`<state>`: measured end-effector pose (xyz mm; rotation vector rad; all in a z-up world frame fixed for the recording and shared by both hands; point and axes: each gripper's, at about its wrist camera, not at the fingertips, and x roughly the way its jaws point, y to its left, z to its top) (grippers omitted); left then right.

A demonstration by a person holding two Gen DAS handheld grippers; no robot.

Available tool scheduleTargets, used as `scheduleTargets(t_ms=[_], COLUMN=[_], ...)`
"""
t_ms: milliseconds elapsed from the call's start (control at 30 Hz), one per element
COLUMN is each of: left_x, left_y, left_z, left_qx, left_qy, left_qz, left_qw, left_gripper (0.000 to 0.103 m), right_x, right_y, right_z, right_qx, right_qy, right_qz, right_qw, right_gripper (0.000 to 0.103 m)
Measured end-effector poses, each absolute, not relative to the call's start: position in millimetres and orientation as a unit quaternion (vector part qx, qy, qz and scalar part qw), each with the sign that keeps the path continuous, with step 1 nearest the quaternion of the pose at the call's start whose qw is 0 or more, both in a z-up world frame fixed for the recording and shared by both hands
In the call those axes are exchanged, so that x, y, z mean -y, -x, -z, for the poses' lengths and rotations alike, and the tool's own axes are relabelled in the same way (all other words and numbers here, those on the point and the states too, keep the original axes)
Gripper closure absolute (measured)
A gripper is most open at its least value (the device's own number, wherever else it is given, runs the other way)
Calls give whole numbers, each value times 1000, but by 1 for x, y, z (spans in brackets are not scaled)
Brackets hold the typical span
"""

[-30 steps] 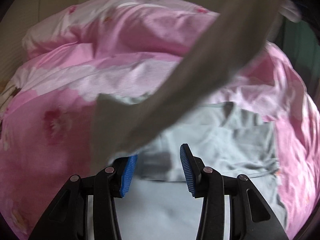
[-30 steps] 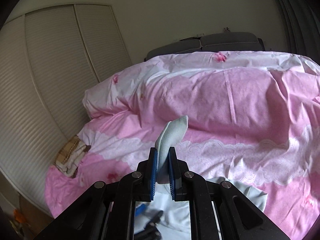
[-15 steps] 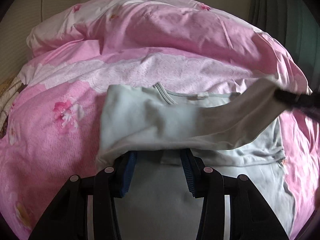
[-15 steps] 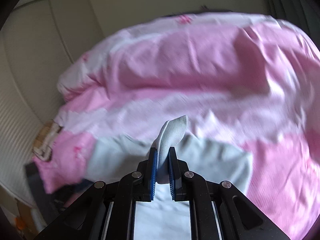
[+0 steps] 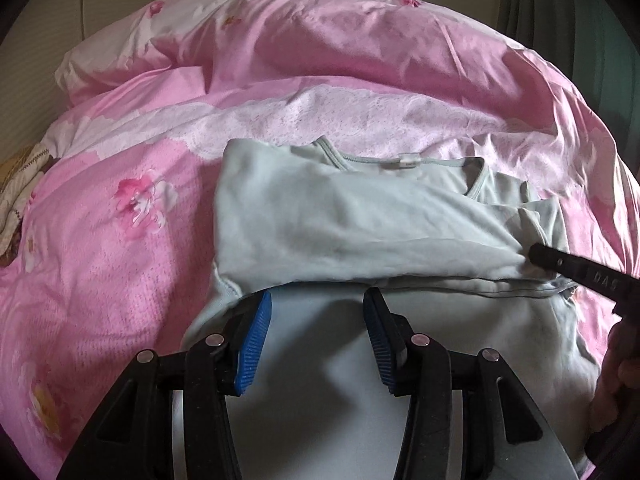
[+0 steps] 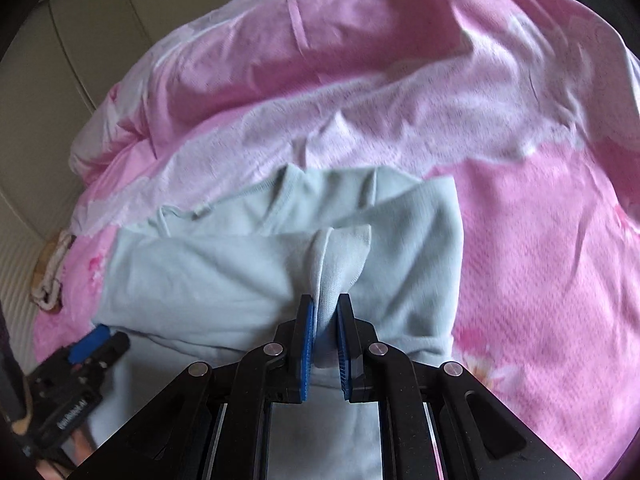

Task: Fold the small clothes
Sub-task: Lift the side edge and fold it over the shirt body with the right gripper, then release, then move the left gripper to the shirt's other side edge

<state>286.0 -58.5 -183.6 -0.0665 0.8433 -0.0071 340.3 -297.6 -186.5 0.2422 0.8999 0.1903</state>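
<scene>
A pale blue long-sleeved shirt (image 5: 340,216) lies flat on the pink bedding, neckline away from me. Its left sleeve (image 5: 360,240) is folded across the chest to the right side. My right gripper (image 6: 324,312) is shut on the sleeve's cuff (image 6: 340,256) and holds it low over the shirt's right side; it shows at the right edge of the left wrist view (image 5: 568,266). My left gripper (image 5: 316,312) is open and empty, hovering over the shirt's lower body just below the folded sleeve; it shows at the lower left of the right wrist view (image 6: 96,340).
A rumpled pink floral duvet (image 5: 320,60) covers the bed and rises in a ridge behind the shirt. A brown and white cloth (image 5: 16,184) lies at the bed's left edge. A cream wardrobe (image 6: 80,40) stands to the left.
My right gripper swung the sleeve from high in the air down and across to the shirt's right side, laying it over the chest. My left gripper stayed open in place.
</scene>
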Motion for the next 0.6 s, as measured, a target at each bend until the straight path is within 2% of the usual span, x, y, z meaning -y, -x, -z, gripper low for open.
scheduleTargets(t_ms=[33,133,200,267,433,500,600], left_x=[57,57,56,55,51,49,46], left_y=[-285,-282,-279,-274,-256,-244,-228], left_z=[184,183,182,179,168,161,154], left_qx=[-409,-410,-410,-409,-405,-400,-397], left_qy=[33,32,31,30,27,21,14], left_qz=[4,5,6,6,7,7,6], left_qw=[912,911,912,912,914,916,918], left_gripper=[56,53,50,48,46,42,40], right_x=[297,297,295,291,287,288,289], right_y=[-340,-338,-332,-324,-292,-277,-249], right_z=[189,190,186,180,161,153,138], right_qx=[-435,-434,-426,-415,-393,-387,-374], right_qy=[-118,-126,-121,-107,-82,-77,-69], right_qz=[-87,-88,-81,-68,-46,-39,-27], right_qw=[888,888,893,901,915,918,924], right_gripper=[90,78,63,57,57,57,57])
